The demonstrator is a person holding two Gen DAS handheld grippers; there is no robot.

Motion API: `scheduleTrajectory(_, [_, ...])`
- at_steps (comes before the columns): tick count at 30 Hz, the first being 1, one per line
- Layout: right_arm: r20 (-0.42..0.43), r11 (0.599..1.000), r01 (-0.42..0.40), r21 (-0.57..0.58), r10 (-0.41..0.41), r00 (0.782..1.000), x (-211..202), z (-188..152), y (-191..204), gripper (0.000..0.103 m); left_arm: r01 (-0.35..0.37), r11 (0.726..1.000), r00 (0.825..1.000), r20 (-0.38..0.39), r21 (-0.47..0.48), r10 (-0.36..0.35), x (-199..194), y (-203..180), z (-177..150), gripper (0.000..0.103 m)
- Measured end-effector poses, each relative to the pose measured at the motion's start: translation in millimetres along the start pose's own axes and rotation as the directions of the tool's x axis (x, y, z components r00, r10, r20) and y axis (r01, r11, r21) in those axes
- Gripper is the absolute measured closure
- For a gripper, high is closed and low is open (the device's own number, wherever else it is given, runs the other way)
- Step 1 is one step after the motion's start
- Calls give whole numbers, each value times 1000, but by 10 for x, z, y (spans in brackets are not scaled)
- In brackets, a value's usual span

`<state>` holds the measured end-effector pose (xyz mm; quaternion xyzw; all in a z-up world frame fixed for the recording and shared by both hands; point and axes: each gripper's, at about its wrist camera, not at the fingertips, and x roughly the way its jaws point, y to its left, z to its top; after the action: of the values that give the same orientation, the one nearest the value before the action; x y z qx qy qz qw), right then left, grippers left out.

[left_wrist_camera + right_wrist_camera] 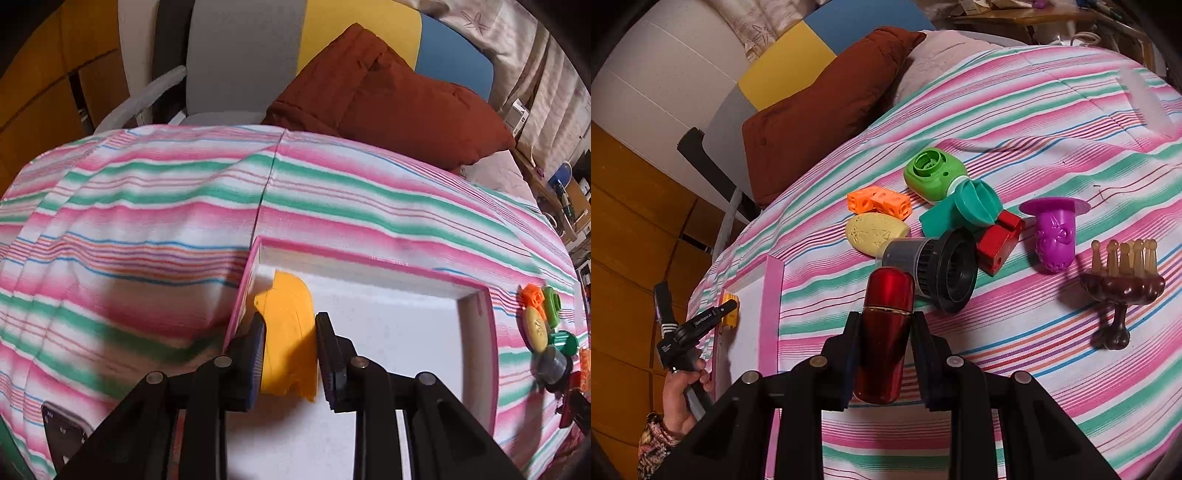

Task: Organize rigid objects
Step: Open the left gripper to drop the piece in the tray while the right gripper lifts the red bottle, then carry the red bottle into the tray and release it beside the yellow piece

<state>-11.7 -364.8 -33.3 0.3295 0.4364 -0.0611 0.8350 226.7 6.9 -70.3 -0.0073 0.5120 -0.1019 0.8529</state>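
My left gripper [290, 341] is shut on a yellow plastic piece [290, 325] and holds it inside the white tray with a pink rim [369, 260], at its left wall. My right gripper [886, 325] is shut on a shiny red cylinder [886, 332] just above the striped bedspread. Beyond it lies a pile of toys: a black and clear funnel part [938, 266], a pale yellow egg shape [875, 232], an orange block [879, 201], a green piece [932, 173], a teal piece [964, 210], a red block [999, 240] and a purple cup [1054, 232].
A brown wooden massager [1119, 284] lies at the right on the bedspread. A brown pillow [388, 96] lies at the head of the bed. A phone [62, 432] lies at the lower left. The left gripper and hand [698, 325] show beside the tray [772, 295].
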Motion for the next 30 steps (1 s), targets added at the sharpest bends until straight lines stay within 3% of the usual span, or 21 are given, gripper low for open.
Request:
scheduleTrajectory(9, [26,999,6,-51,-5,1000,10,-17,105,76,17,1000,991,132,-24,-13,-593,172,-236,72])
scheduleTrajectory(14, [36,996,-6,-87,9,999,0,-43,181,76,96,991,978,195,-97,-75,-881,288,-555,71])
scheduleTrajectory(21, [45,989,-54,-141,60,997,-3,-107,428,76,155,981,968,215,-114,-128,-1092,275,-1069,71])
scheduleTrajectory(30, [-56,954,-136,-267,126,990,315,-309,1246,76,140,989,973,193,-43,-129,-1182,172,-1438,71])
